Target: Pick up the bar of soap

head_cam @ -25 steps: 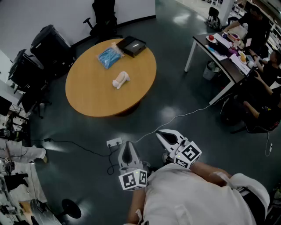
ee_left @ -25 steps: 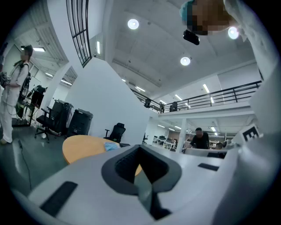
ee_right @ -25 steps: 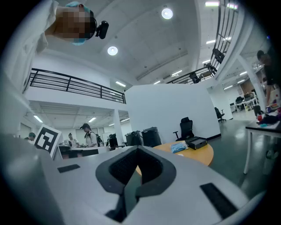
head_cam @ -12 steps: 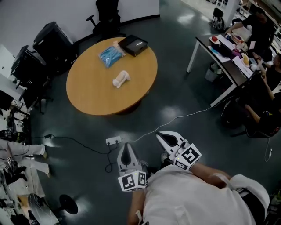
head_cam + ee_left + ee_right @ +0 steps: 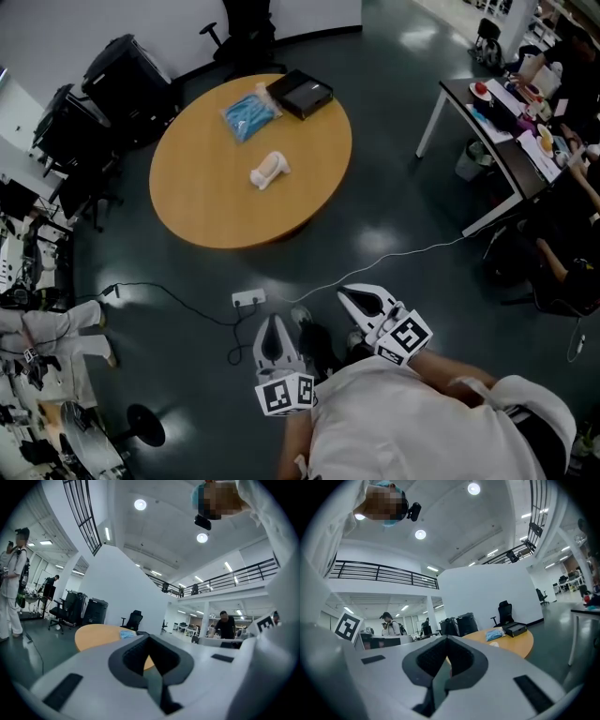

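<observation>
We stand well apart from the round surface (image 5: pixel 216 211), so the step in hand is, in our judgement, the approach. The pale lump near the middle of it we take for the bar of soap (image 5: pixel 268 171). It lies alone on the wood, apart from the blue packet (image 5: pixel 249 114) and the black box (image 5: pixel 302 94) at the far edge.

The left gripper (image 5: pixel 274 328) and the right gripper (image 5: pixel 361 298) are both held close to our body. Each has its jaws together with nothing between them.

To do this well, we should first walk near, minding the power strip (image 5: pixel 248 299) and the white cable (image 5: pixel 394 255) on the floor between us and the surface. We should open the jaws of one gripper before it reaches the soap, not over it. Then we come in low and take the soap across its narrow side. It looks smooth, so it may slip if we squeeze near an end.
</observation>
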